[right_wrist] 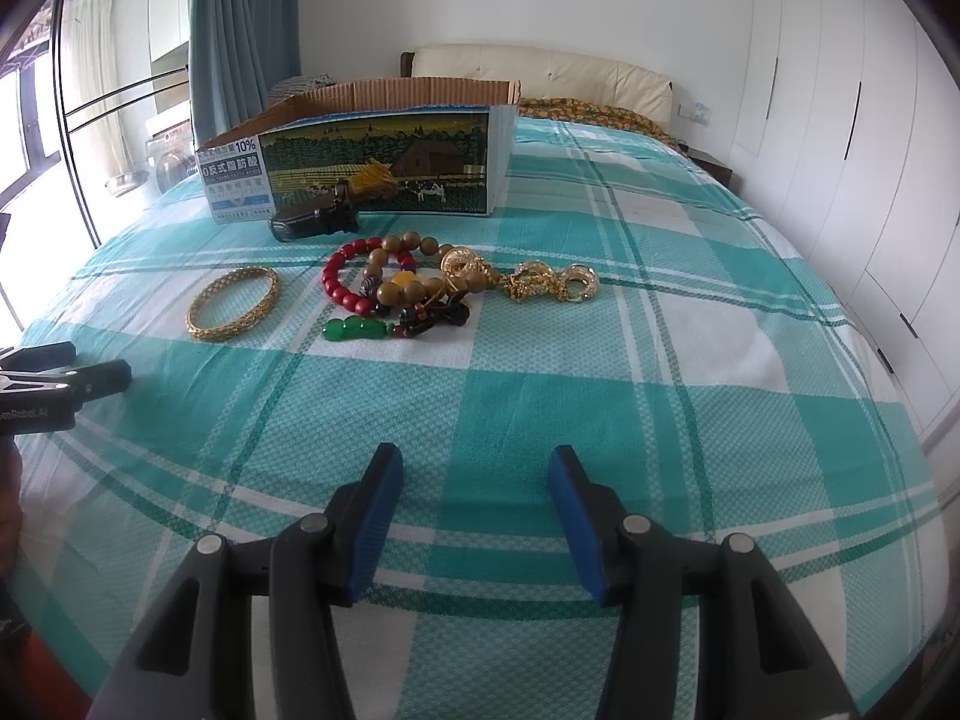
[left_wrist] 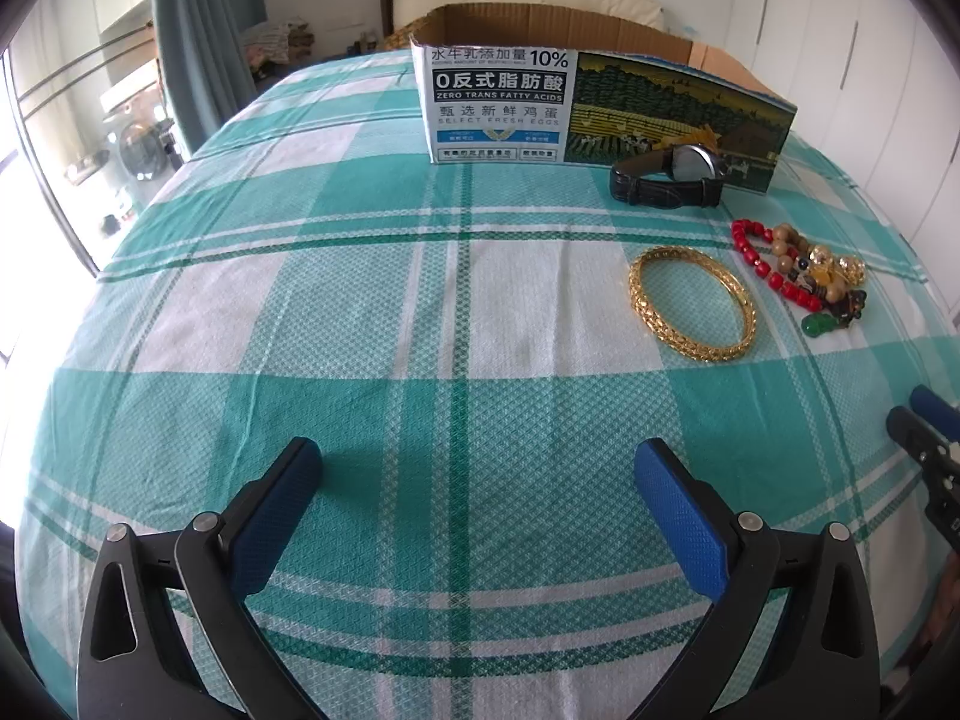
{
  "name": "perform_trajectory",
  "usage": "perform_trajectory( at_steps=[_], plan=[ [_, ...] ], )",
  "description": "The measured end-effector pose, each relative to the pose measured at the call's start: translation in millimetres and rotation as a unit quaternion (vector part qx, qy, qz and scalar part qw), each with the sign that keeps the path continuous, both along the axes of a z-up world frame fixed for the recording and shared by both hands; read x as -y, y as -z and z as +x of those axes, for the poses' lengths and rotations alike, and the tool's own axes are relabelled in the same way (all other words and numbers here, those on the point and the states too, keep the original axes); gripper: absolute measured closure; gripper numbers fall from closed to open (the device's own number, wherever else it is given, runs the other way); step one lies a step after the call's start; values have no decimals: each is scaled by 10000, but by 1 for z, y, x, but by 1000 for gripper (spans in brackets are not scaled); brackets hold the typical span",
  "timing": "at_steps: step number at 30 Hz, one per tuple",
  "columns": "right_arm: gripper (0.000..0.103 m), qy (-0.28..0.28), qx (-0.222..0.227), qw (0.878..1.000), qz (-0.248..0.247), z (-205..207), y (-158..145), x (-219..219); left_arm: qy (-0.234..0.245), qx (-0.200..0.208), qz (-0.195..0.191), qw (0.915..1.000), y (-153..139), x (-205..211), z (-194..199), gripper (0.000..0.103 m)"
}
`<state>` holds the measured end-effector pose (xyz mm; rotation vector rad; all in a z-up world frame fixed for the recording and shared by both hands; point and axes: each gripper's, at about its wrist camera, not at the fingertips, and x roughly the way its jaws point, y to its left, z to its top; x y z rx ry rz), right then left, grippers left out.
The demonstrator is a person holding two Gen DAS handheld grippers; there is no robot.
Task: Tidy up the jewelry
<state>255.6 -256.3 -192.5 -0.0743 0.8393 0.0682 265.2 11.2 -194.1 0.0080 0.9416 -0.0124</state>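
A gold bangle [left_wrist: 691, 302] [right_wrist: 234, 302] lies flat on the checked bedspread. Right of it sits a pile: a red bead bracelet [left_wrist: 768, 267] [right_wrist: 345, 288], a brown bead bracelet [right_wrist: 408, 252], a green pendant [right_wrist: 354, 329] and gold chain pieces [right_wrist: 540, 282]. A black-strap watch [left_wrist: 669, 177] [right_wrist: 315, 219] lies against an open cardboard box [left_wrist: 600, 108] [right_wrist: 372, 162]. My left gripper [left_wrist: 477, 462] is open and empty, well short of the bangle. My right gripper [right_wrist: 477, 462] is open and empty, short of the pile.
The green and white bedspread [left_wrist: 360, 312] covers the whole bed. White wardrobe doors [right_wrist: 840, 150] line the right side. A curtain [right_wrist: 240, 30] and window stand at the left. The headboard [right_wrist: 540, 72] is behind the box.
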Motion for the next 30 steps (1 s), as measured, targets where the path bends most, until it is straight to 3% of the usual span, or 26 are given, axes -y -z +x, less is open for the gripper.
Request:
perform_trajectory(
  at_steps=[30],
  plan=[
    [51, -4, 5, 10000, 6, 0, 0, 0, 5, 20, -120, 9999, -2, -2, 0, 1]
  ],
)
